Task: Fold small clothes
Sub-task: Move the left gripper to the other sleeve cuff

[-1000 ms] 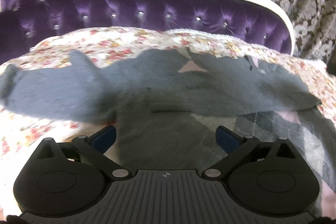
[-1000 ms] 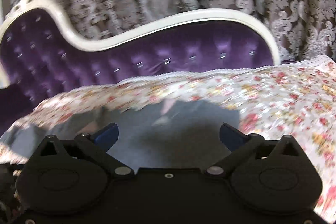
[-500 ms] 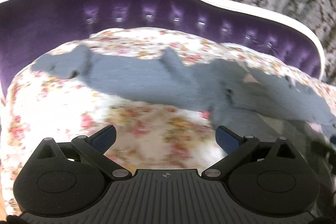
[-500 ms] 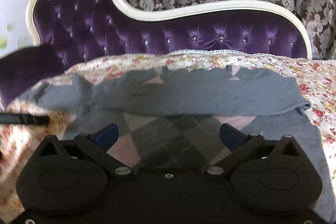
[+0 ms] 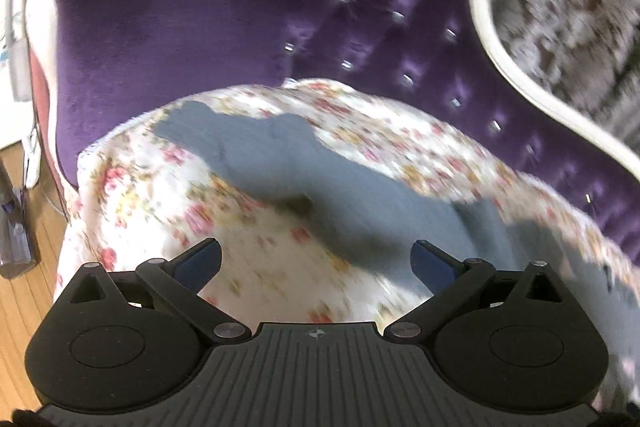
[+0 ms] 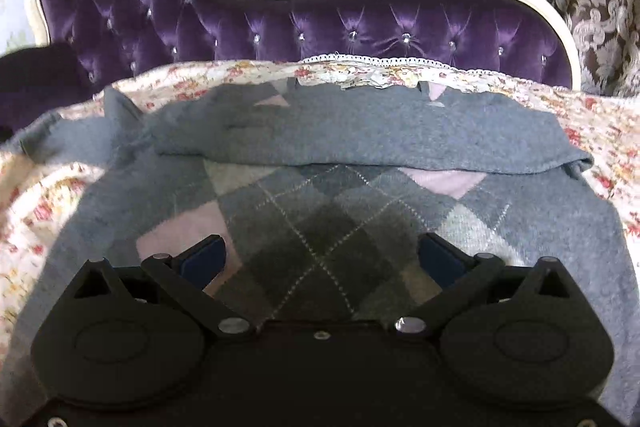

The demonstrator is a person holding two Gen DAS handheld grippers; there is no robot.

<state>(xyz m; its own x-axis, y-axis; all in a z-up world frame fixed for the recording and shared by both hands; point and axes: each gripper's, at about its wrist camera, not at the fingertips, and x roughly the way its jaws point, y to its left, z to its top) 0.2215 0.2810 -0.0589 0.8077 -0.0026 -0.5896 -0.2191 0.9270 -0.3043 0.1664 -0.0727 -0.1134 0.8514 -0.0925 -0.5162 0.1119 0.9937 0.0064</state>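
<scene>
Right wrist view: grey argyle sweater (image 6: 320, 211) flat on floral cover (image 6: 600, 131), one sleeve (image 6: 360, 135) folded across. Right tongs (image 6: 322, 255) and left tongs (image 5: 316, 259) spread, empty. Likely next: left takes outstretched sleeve (image 5: 280, 163), folds inward.

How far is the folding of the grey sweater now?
Done: one sleeve already lies folded across the argyle sweater. In hand: nothing; the left gripper and the right gripper are both open and empty. Left: the other sleeve is spread out on the floral cover, and the body is unfolded.
</scene>
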